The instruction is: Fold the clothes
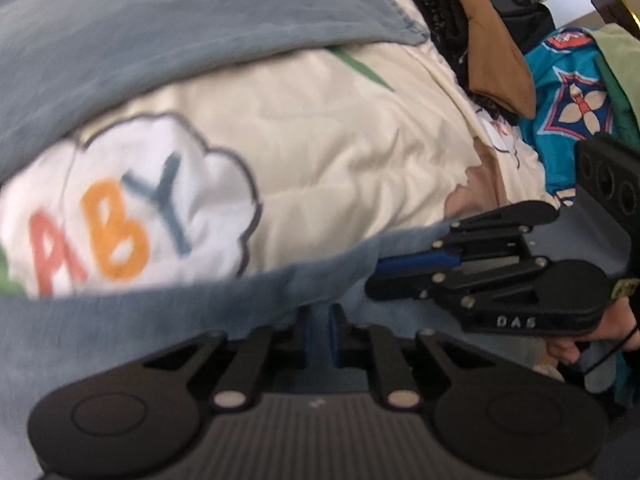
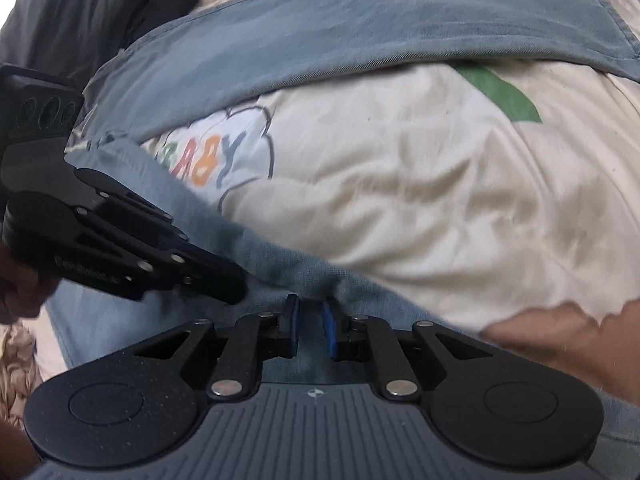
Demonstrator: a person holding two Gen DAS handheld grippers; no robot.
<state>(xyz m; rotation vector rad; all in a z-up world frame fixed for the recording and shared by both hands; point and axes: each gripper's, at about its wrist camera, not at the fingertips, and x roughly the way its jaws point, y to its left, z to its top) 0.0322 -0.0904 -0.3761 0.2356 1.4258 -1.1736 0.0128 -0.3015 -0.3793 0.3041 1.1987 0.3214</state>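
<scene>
Both fisheye views sit just behind their own gripper, angled steeply down and very close to the blue-grey garment (image 1: 200,40) on the cream printed bedcover (image 1: 340,152). Each catches the other gripper: at 3 o'clock in the left view, 9 o'clock in the right. Both share the "BABY" cloud print (image 2: 224,156).

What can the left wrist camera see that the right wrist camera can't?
Only the left wrist view shows the teal patterned cloth and the brown garment at the far right. Only the right wrist view shows the dark grey garment at the top left. Both show the blue-grey garment, the cream blanket with its colourful-lettered cloud, and both hand-held grippers, left and right, at the garment's near edge.
</scene>
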